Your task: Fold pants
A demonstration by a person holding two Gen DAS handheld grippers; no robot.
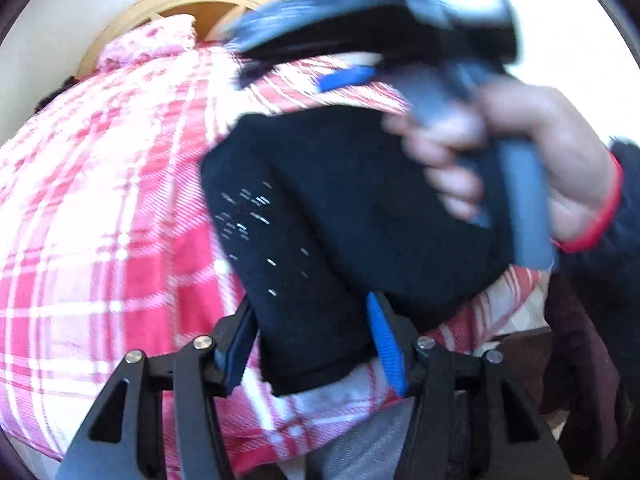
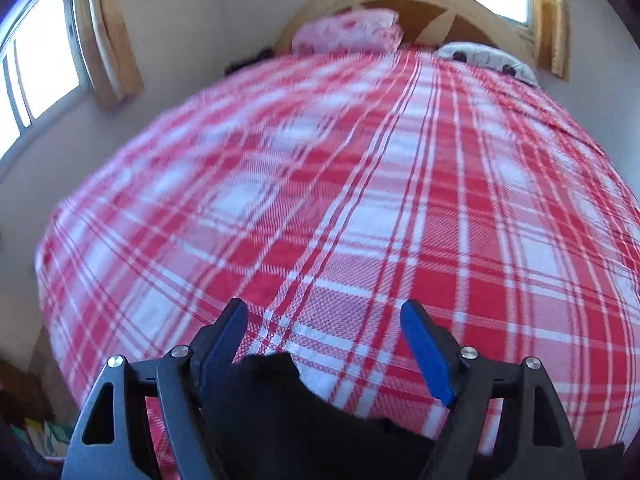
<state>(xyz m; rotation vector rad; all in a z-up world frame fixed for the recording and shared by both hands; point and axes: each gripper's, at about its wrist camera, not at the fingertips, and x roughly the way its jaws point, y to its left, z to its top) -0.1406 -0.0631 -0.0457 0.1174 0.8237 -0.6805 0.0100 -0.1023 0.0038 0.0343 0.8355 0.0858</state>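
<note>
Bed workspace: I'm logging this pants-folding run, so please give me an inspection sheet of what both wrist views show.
Surface: bed with red and white plaid cover, mostly bare.
Job's things: black pants, folded into a compact bundle on the cover.
Clutter: pink pillow and a white pillow at the headboard.
Grippers: left gripper has its fingers on both sides of the bundle's near end; right gripper open, blurred, held in a hand.
Cables: nothing seen.
Surroundings: wooden headboard, window with tan curtains.
</note>
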